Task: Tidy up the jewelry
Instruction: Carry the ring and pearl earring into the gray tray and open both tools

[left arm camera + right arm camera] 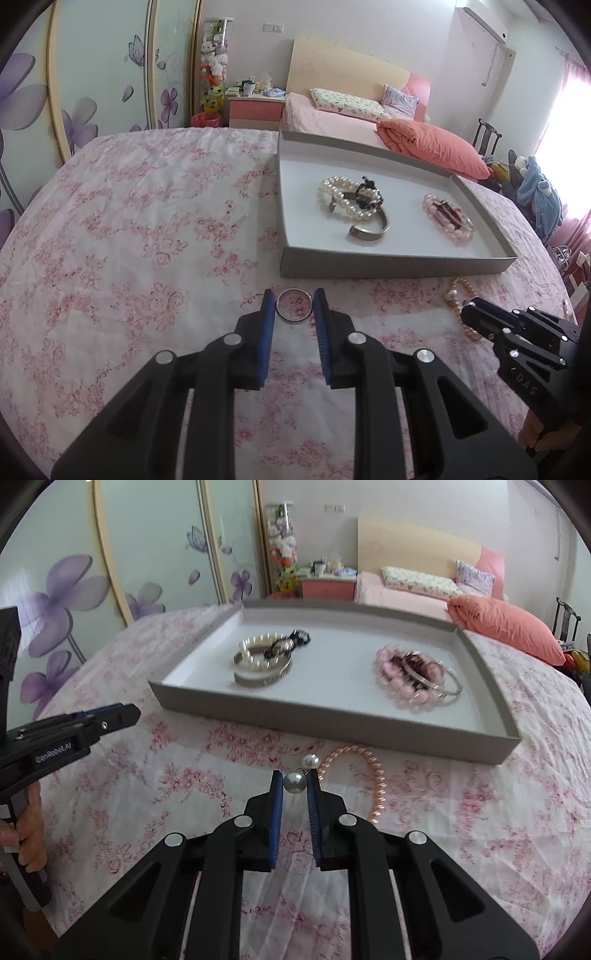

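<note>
Up close, we hold two black grippers over a pink floral bedspread (129,229). Our left gripper (294,306), lettered "GenRobot.AI" on its side in the right wrist view, pinches a metal ring (294,306) between its blue pads. Our right gripper (294,782) clamps a grey pearl (294,782), with a white pearl (310,761) and a peach bead strand (371,775) just beyond it. Farther off, a grey tray (332,734) holds a white pearl bracelet (258,650), a metal cuff (264,677) and pink beads (402,679).
</note>
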{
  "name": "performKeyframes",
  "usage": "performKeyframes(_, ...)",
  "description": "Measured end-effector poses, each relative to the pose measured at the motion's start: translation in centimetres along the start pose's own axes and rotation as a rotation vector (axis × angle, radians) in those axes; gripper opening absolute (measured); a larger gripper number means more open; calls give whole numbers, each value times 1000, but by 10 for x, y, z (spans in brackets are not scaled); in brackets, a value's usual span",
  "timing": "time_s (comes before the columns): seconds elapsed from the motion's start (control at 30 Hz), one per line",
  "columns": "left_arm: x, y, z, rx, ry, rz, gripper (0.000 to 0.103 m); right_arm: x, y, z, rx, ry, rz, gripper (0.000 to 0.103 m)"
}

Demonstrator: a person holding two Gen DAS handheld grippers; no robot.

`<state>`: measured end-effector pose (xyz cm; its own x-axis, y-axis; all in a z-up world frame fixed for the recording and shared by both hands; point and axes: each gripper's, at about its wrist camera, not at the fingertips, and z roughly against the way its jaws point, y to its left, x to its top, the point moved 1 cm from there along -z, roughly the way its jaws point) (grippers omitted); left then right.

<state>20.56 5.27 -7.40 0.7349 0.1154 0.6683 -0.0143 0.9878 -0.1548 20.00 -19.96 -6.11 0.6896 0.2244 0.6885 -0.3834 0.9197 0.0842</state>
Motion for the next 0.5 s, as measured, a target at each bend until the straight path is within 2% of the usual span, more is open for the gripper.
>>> performKeyframes(0.27,6,-19,22,-24,-52,-25,22,12,-30,41,-69,-133,-62,14)
performKeyframes(0.5,10,-44,49,-26,-139,-60,22,19,-51,71,-115,-244,-105,14)
